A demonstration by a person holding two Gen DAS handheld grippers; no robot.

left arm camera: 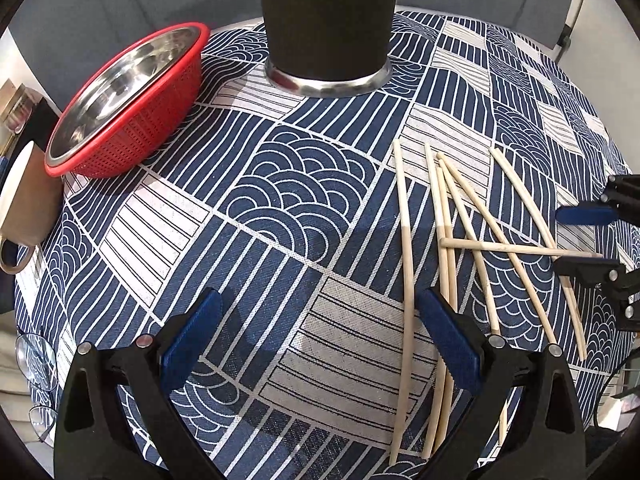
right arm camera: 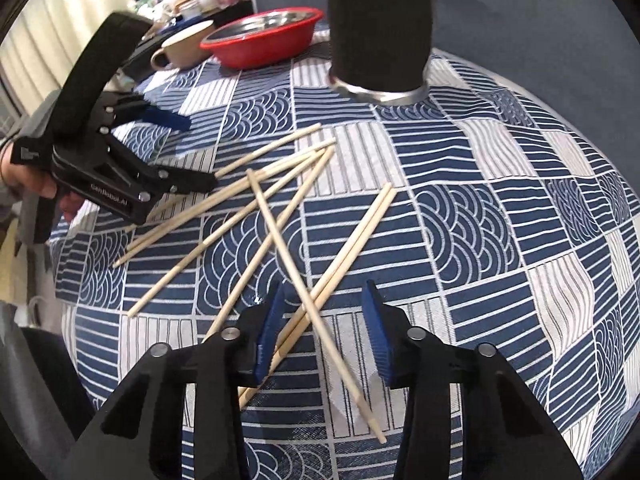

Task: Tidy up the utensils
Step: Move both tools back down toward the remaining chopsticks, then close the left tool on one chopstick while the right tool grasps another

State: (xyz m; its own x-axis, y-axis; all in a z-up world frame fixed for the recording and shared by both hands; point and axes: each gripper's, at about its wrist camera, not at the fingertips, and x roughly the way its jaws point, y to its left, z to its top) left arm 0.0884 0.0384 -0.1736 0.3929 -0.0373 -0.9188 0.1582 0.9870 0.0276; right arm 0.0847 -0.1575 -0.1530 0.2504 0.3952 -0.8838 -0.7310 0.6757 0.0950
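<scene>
Several pale wooden chopsticks (right arm camera: 224,216) lie scattered and crossed on the blue patterned tablecloth (right arm camera: 500,208). My right gripper (right arm camera: 324,286) points down over them, open. One long chopstick (right arm camera: 280,240) and a side-by-side pair (right arm camera: 352,236) cross between its blue pads, and the right pad stands apart from them. It also shows at the right edge of the left wrist view, right gripper (left arm camera: 558,240). My left gripper (left arm camera: 320,296) is open wide over bare cloth, its right finger over the chopsticks (left arm camera: 406,264). A tall black cup (left arm camera: 328,20) with a steel base stands at the back.
A red colander (left arm camera: 136,128) holding a steel bowl sits back left, a beige mug (left arm camera: 28,200) beside it. Eyeglasses (left arm camera: 36,360) lie at the table's left edge. A hand (right arm camera: 24,184) holds the left gripper (right arm camera: 200,152). Jars crowd a shelf beyond the table.
</scene>
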